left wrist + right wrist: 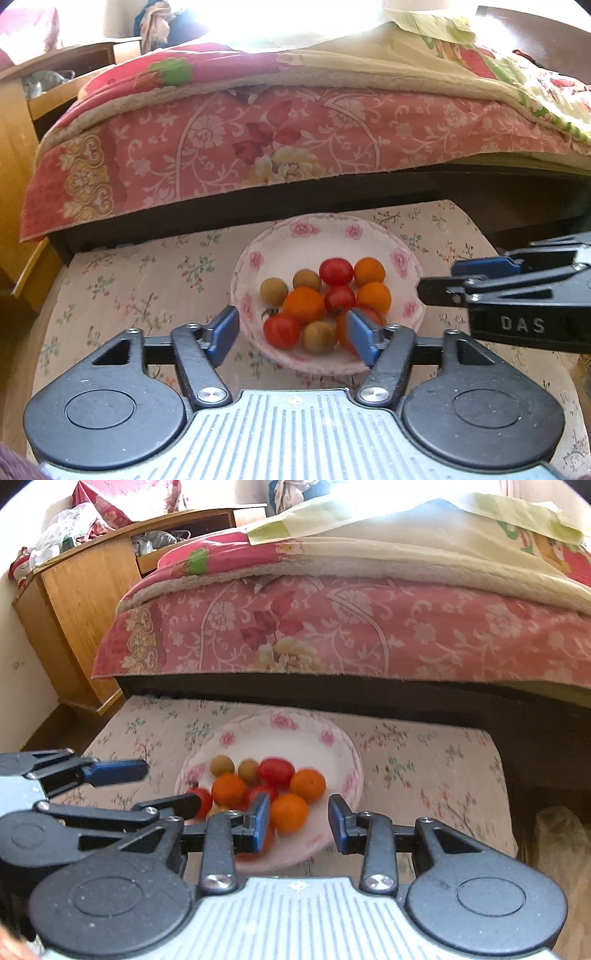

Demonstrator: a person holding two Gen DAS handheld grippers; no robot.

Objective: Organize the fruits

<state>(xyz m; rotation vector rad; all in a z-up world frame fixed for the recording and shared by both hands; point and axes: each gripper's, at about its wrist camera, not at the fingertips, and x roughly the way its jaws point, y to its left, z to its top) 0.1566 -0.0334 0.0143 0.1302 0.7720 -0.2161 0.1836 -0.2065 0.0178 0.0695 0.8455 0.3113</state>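
In the left wrist view we see our left gripper [293,334] with its jaws standing wide apart and nothing between the blue pads; no fruit is pressed or held. Just ahead of the jaws and partly framed by them sits the flowered plate [400,258] on the floral tabletop [147,280], carrying the fruits: red tomatoes [335,271], oranges [303,305] and small brownish-green round fruits [274,291], all crowded together toward the near half of the plate. The right pad overlaps an orange at the plate's near edge, though we cannot tell whether it touches it. To the right of our jaws the right gripper [437,286] reaches in from the side, its tip near the plate's right rim. Beyond the plate lies a bed with a pink floral blanket [295,147]. In the right wrist view our right gripper [302,825] shows a moderate gap between its jaws, and they hold nothing; the plate [343,746] lies directly ahead and below them, with an orange [289,812] showing just inside the left pad. To the left of these jaws the left gripper [155,790] hangs beside the plate's left side, and a wooden cabinet [85,602] stands farther off.
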